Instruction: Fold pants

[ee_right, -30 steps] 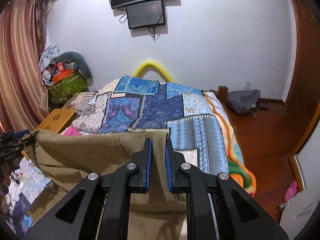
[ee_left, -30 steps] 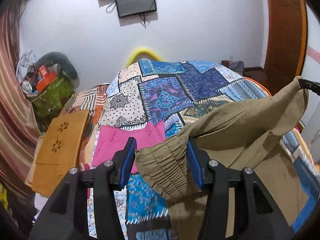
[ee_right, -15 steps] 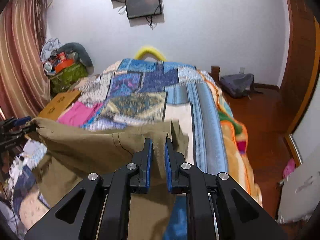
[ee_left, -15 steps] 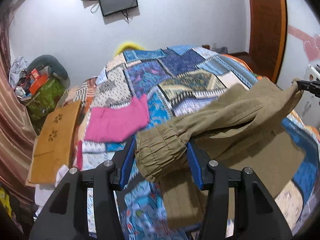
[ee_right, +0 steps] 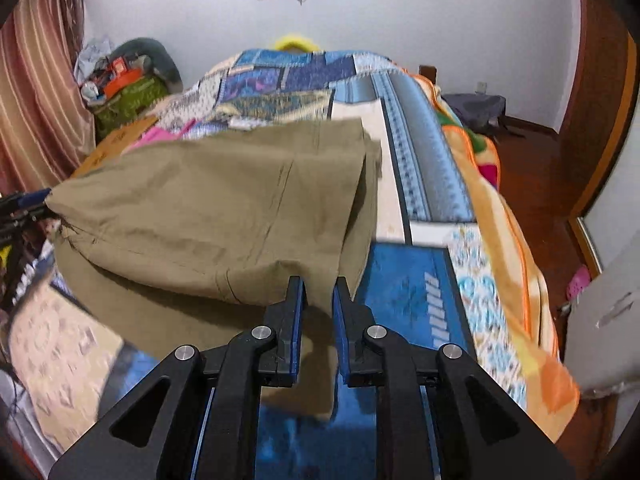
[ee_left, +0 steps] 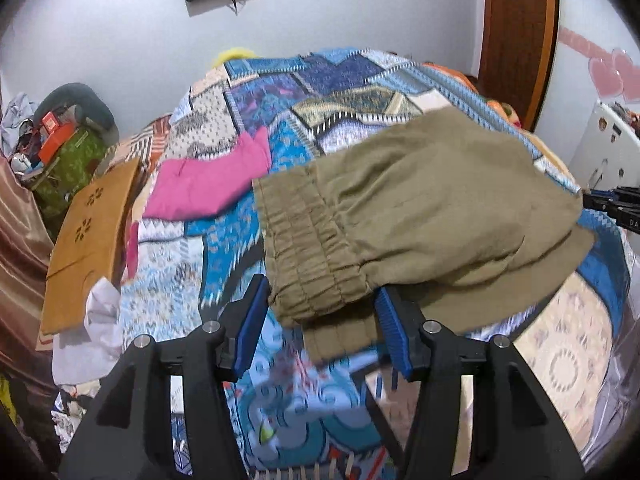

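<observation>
The olive-khaki pants lie folded over on the patchwork bedspread, upper layer draped on the lower one. My left gripper grips the bunched elastic waistband at the near left corner. My right gripper is shut on the pants' near right corner; the pants also show in the right wrist view. Each gripper appears at the other view's edge, the right one in the left wrist view and the left one in the right wrist view.
A pink garment lies on the bed beyond the pants. A brown cardboard piece and white cloth sit at the bed's left edge. Clutter and a green bag stand at the far left. The bed's right edge drops to a wooden floor.
Both grippers have carried the pants' held edge forward and down over the bed. The top layer now lies spread on the lower layer instead of hanging taut between the grippers.
</observation>
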The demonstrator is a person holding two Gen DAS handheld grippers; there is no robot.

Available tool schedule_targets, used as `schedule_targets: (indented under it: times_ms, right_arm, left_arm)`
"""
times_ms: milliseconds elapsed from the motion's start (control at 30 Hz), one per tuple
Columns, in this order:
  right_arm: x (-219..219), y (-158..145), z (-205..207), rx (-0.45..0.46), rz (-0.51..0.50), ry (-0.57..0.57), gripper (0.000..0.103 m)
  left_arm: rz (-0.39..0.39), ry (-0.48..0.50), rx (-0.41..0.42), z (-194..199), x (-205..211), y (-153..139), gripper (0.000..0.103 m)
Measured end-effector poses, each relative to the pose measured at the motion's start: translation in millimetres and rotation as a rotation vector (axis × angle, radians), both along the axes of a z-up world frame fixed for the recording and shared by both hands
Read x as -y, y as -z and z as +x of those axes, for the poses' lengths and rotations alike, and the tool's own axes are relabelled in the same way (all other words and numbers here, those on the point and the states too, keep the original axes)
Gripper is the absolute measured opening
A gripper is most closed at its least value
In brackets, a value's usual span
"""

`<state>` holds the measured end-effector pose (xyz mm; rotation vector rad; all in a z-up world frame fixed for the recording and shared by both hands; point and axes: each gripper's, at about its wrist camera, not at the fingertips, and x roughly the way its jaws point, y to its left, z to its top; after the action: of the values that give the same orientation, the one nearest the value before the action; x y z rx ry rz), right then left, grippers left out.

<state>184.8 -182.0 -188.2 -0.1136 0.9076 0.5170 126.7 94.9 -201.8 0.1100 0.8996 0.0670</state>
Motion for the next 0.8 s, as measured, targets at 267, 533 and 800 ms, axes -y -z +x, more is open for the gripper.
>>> schedule_targets:
  times_ms: [267, 533, 800]
  right_arm:
    - [18, 11, -27, -0.086, -0.009, 0.056, 0.017]
    - [2, -29, -44, 0.044, 0.012, 0.024, 0.053]
    - [-41, -42, -42, 0.053, 0.047, -0.103, 0.061]
  left_arm:
    - [0.074, -0.011, 0.009, -18, 1, -8, 0.056]
    - [0.125, 0.07, 0.081, -18, 23, -37, 0.088]
    - [0.222, 0.179, -0.02, 1, 56, -4, 0.088]
